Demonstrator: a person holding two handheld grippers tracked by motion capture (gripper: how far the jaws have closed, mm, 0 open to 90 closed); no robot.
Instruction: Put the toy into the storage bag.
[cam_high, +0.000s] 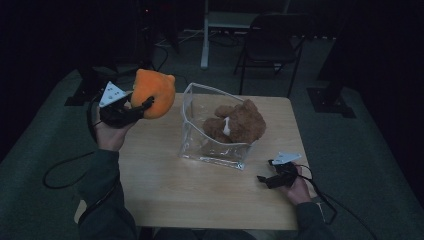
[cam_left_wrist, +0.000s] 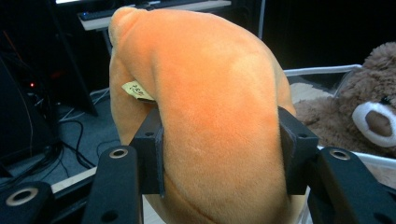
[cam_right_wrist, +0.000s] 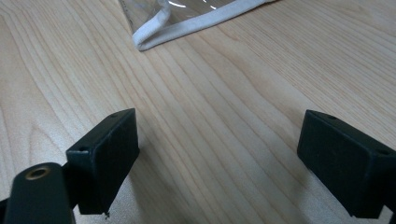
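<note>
I see the light wooden table (cam_high: 200, 195) first, with a clear plastic bin (cam_high: 212, 150) standing near its middle. A brown teddy bear (cam_high: 239, 122) sits inside that bin, leaning toward its far right side; in my left gripper view the bear's white muzzle shows at the right edge, behind the bin's pale rim.

My left gripper (cam_high: 142, 107) is raised off the table at the left, well apart from the bin. Its two black jaws are clamped on an orange plush toy (cam_left_wrist: 210, 116), pressing into its sides so the fabric bulges between them. A small yellow tag (cam_left_wrist: 137, 90) sticks out of the plush just above the left jaw.

My right gripper (cam_high: 265, 180) sits low at the table's right side, near the bin's front right corner. Its jaws stand wide apart with nothing between them, just bare wood grain, and the bin's white-edged corner lies ahead of them, not touching.
</note>
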